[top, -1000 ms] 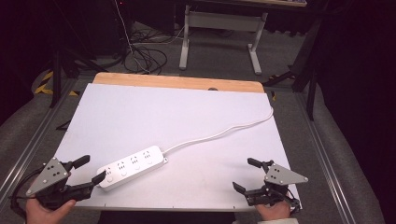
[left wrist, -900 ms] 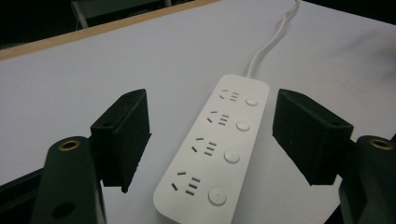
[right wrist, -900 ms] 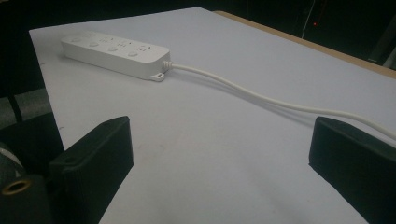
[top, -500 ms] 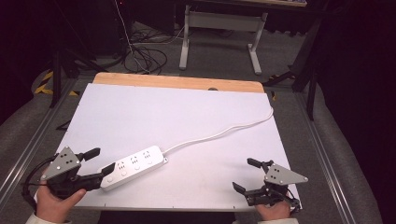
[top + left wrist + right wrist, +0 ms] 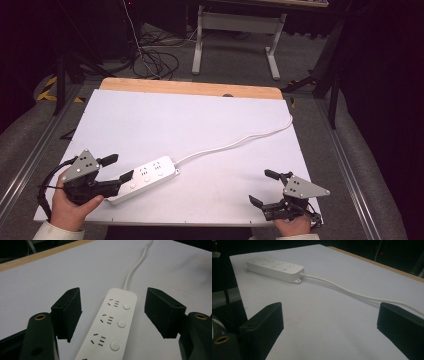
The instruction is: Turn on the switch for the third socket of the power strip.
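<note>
The white power strip [image 5: 145,177] lies flat near the table's [image 5: 210,125] front left, its long axis running diagonally from near-left to far-right, cord [image 5: 240,141] trailing off towards the far right edge. The left hand-held gripper [image 5: 118,169] straddles its near end, jaws spread apart, not pressing. The right hand-held gripper [image 5: 261,189] rests well apart, also spread. Dark room, cables on the floor [image 5: 155,60].

Lab: dark test bench [image 5: 190,88], floor cables [image 5: 155,60]
</note>
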The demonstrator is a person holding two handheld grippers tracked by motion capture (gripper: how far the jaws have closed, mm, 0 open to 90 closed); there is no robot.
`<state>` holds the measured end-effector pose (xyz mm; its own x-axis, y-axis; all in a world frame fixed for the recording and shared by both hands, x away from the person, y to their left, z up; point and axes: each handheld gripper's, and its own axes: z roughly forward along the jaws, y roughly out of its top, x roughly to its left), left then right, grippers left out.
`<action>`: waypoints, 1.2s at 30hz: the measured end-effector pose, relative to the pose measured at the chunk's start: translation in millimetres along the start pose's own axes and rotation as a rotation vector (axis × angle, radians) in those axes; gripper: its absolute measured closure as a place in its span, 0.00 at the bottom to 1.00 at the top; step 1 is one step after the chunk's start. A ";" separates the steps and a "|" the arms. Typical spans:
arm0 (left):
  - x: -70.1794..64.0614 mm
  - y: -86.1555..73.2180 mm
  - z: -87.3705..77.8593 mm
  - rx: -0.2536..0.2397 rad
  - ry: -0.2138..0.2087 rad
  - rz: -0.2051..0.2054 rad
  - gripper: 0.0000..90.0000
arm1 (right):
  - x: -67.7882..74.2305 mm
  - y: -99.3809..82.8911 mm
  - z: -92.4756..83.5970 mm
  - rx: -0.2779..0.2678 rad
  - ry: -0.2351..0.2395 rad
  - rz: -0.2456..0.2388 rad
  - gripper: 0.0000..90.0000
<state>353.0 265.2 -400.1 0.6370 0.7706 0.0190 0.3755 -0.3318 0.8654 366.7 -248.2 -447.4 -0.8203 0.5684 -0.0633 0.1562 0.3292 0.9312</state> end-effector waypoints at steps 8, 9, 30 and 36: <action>-1.0 7.2 12.5 0.024 -0.020 0.001 0.34 | -0.8 -0.7 0.5 0.002 0.006 0.003 0.08; -1.1 7.8 13.8 0.028 -0.024 0.001 0.34 | -1.0 -0.7 0.5 0.003 0.006 0.001 0.08; -2.2 14.3 19.9 0.140 -0.054 0.051 0.44 | -0.1 -0.5 -0.7 -0.006 0.002 0.001 0.09; 0.2 16.0 18.6 0.203 -0.070 0.053 0.52 | -0.3 -0.6 -0.5 -0.001 0.001 0.001 0.09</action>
<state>371.6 249.9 -395.6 0.7018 0.7121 0.0209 0.4639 -0.4790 0.7452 366.6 -248.9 -447.8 -0.8206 0.5681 -0.0622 0.1565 0.3280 0.9316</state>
